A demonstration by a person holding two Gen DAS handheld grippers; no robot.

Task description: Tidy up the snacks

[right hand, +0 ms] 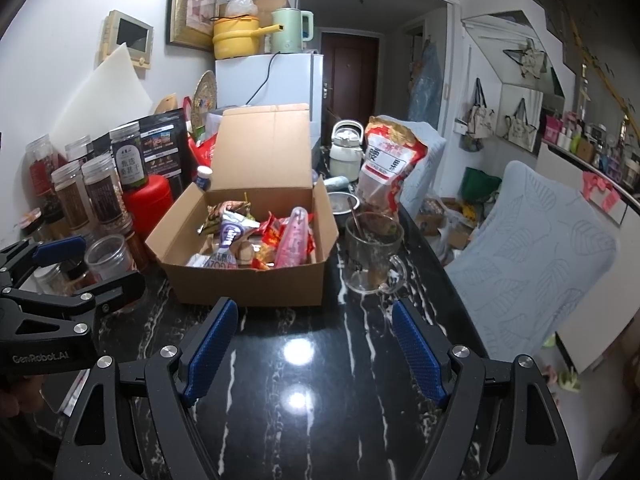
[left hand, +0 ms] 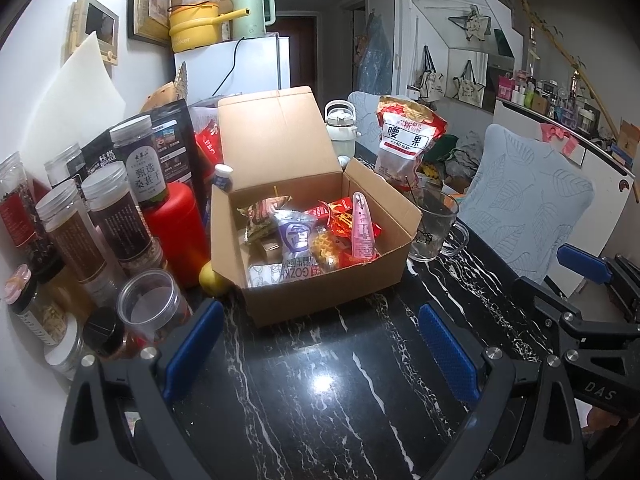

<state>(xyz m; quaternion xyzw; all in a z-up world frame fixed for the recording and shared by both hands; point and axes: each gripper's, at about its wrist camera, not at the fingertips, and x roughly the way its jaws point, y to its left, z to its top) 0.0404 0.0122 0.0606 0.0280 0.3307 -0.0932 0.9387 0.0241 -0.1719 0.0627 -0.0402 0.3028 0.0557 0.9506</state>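
Note:
An open cardboard box (left hand: 320, 292) (right hand: 248, 284) stands on the black marble table (left hand: 304, 412) (right hand: 320, 420), its lid raised at the back. Inside lie several snack packets, among them a pink one (left hand: 362, 228) (right hand: 294, 236), a purple-and-white one (left hand: 296, 240) (right hand: 232, 236) and red ones. A red-and-white bag of cashews (left hand: 404, 140) (right hand: 384, 164) stands behind the box to the right. My left gripper (left hand: 320, 344) (right hand: 92, 268) hangs open just short of the box, nothing between its blue pads. My right gripper (right hand: 316, 344) (left hand: 568, 284) is beside it, also open and holding nothing.
Several lidded jars (left hand: 108, 216) (right hand: 100, 196) and a red canister (left hand: 176, 224) (right hand: 148, 200) crowd the table's left side by the wall. A glass mug (left hand: 434, 224) (right hand: 372, 256) stands right of the box. A chair with a blue cover (left hand: 520, 208) (right hand: 528, 248) borders the right edge.

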